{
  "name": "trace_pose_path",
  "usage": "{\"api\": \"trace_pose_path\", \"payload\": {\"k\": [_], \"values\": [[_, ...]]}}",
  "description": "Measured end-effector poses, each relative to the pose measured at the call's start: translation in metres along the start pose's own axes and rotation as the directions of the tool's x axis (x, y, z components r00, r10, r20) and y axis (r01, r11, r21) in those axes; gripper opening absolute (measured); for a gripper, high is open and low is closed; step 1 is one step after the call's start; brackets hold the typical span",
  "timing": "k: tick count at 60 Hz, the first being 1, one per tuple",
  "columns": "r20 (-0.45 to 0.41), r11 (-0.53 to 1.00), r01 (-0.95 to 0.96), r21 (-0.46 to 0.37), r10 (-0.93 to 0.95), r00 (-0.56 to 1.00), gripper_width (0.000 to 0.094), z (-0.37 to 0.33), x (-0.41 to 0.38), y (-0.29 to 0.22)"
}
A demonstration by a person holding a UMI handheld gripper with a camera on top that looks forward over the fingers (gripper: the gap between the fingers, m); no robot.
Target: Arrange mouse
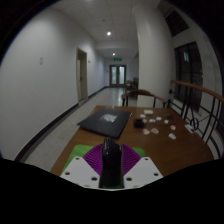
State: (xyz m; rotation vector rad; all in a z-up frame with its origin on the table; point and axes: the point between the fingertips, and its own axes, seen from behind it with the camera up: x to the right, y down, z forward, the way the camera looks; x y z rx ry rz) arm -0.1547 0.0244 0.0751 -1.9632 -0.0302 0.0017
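My gripper (110,172) is shut on a black mouse (110,160), which stands upright between the two purple pads (95,160) with both fingers pressing on it. I hold it above the near edge of a brown wooden table (150,145). A dark flat rectangular thing (105,122), a closed laptop or a mat, lies on the table beyond the fingers, a little to the left.
Several small white and dark items (155,123) lie scattered on the table's right part. A chair (140,97) stands at the table's far end. A railing (200,100) runs along the right. A long corridor (115,70) stretches ahead.
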Motion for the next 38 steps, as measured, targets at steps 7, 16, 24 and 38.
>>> {"api": "trace_pose_path", "payload": {"k": [7,16,24,38], "values": [[-0.006,0.994,0.046,-0.102,-0.046,0.999,0.0227,0.018,-0.015,0.047],[-0.036,0.992,0.084,-0.095,-0.088,0.995,0.0306,0.017,-0.012,0.053],[0.08,0.982,0.096,-0.161,-0.084,0.993,0.0608,0.005,-0.022,0.06],[0.211,0.979,0.098,-0.18,-0.059,0.976,0.0857,-0.075,-0.004,0.051]]}}
